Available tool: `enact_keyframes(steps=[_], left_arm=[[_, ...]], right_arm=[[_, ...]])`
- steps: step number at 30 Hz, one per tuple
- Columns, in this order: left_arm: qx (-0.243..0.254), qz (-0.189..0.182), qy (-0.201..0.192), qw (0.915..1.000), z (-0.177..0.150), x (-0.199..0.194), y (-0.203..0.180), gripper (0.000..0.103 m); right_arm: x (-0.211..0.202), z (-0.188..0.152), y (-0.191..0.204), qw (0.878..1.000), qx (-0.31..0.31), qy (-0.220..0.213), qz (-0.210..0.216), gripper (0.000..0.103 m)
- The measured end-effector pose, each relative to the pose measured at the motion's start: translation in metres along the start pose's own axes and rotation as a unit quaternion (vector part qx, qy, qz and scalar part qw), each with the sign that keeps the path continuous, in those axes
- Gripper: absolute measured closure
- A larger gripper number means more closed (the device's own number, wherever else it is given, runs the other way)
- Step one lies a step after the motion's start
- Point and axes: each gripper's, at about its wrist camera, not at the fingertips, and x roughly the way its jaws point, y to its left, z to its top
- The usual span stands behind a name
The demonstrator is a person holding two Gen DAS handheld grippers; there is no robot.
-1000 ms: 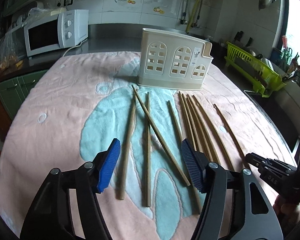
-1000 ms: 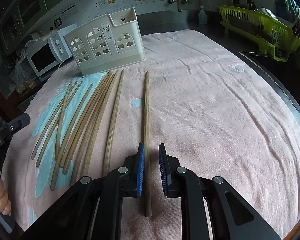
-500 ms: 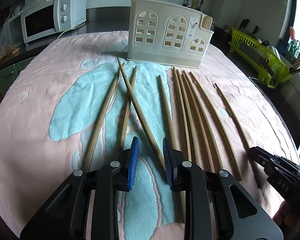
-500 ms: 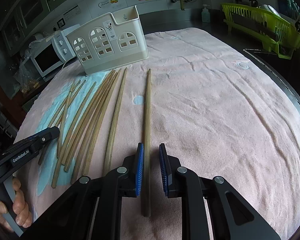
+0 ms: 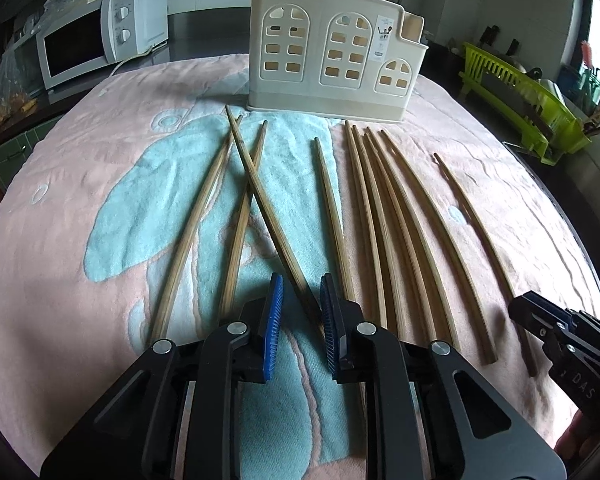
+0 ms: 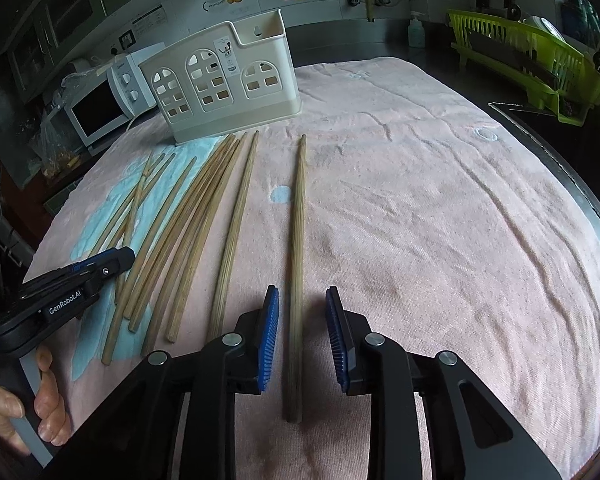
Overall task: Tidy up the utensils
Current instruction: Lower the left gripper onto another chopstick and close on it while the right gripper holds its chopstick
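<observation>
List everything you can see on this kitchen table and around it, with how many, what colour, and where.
wooden chopsticks: about ten, tan, lying loose on the towel
plastic utensil holder: one, cream, upright beyond the chopsticks
terry towel: one, pink and light blue, covering the table
microwave oven: one, white, back left counter
dish rack: one, lime green, right counter
left gripper: black, blue pads, astride the crossing chopstick
right gripper: black, blue pads, astride the rightmost chopstick
left hand: on the left gripper's handle

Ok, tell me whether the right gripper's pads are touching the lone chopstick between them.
Apart. The right wrist view shows the right gripper open, with pink towel visible between each blue pad and the chopstick.
</observation>
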Motion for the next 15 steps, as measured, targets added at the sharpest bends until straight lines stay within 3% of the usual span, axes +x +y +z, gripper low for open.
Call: enact_keyframes(steps=[15], left_arm=[[-0.023, 0.011, 0.011, 0.9996, 0.0008, -0.0006, 0.0014, 0.093]], right_arm=[[-0.0019, -0.0028, 0.0009, 1.000, -0.015, 0.003, -0.009, 0.081]])
